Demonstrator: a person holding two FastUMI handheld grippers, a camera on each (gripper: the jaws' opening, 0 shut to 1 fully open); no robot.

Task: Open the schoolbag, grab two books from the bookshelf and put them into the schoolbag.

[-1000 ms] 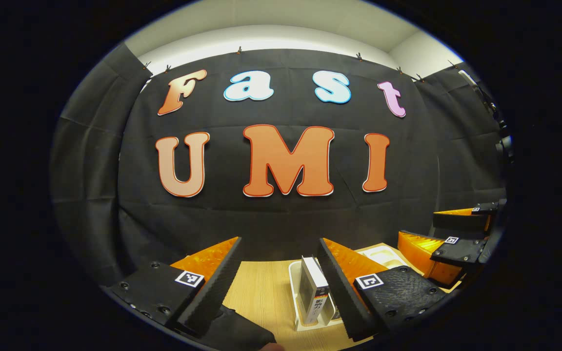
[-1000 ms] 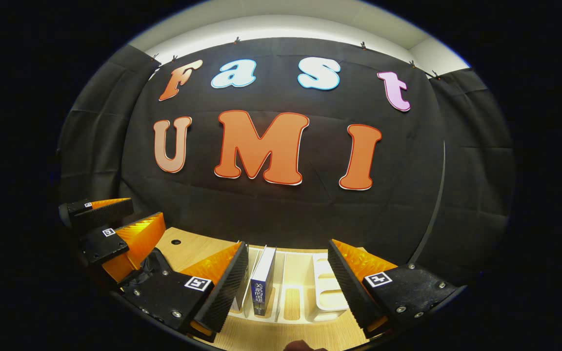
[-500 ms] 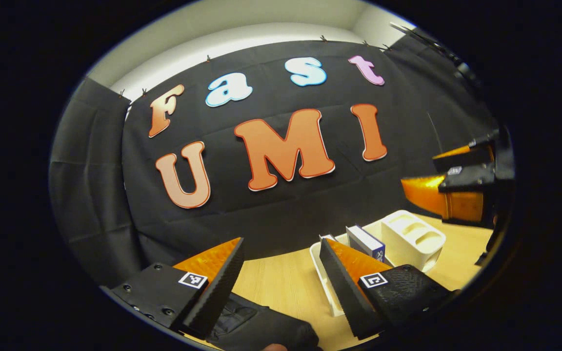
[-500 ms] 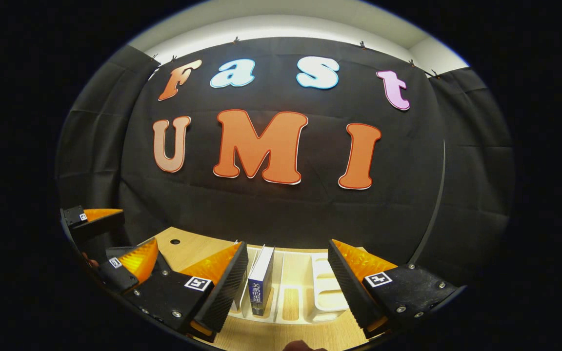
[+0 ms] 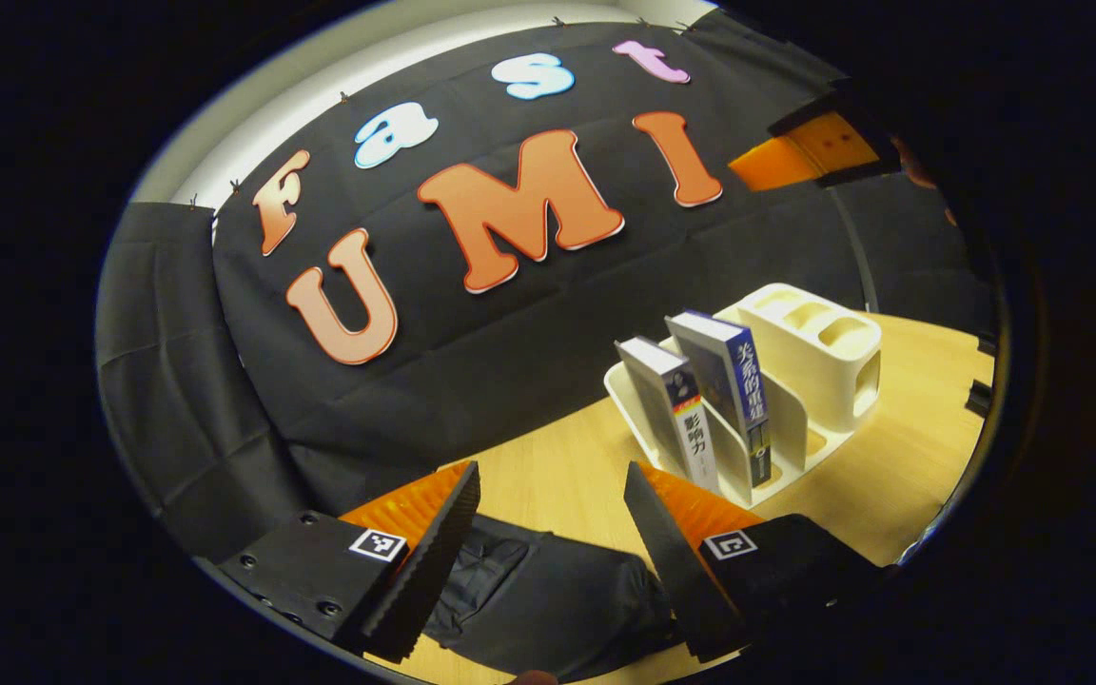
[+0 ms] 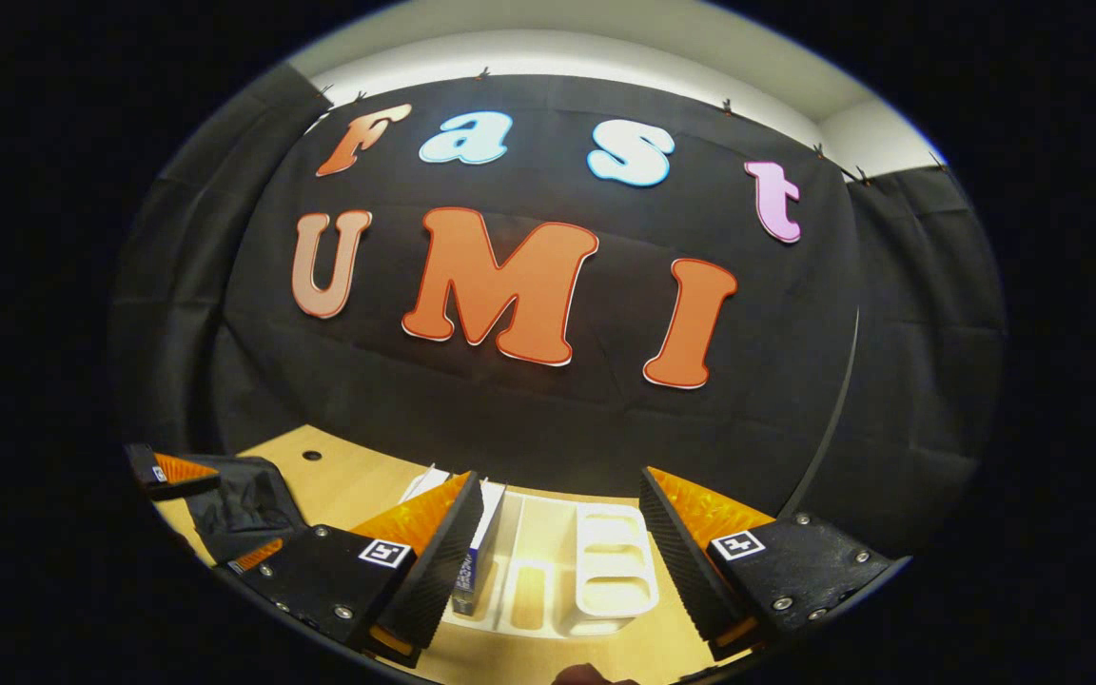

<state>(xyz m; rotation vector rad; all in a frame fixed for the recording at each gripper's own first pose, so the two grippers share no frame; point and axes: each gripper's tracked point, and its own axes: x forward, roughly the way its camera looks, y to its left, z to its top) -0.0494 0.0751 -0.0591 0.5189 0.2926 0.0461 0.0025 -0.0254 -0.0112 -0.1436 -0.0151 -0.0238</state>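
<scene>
Your left tool (image 5: pixel 548 542) hangs wide open over the black fabric schoolbag (image 5: pixel 548 599) on the wooden surface (image 5: pixel 557 476); lower it squarely onto the zipper. Your right tool (image 6: pixel 557 552), also wide, waits above the white plastic bookshelf (image 6: pixel 610 571).

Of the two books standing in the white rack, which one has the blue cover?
The blue book, taller, stands beside the rack's empty slots. The other book has a grey-white cover and stands at the rack's outer end.

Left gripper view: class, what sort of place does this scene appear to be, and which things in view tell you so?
Probably a staged recording booth, not a real study: black cloth walls hang behind a bare wooden table holding a white bookshelf with two books, and a black schoolbag.
</scene>
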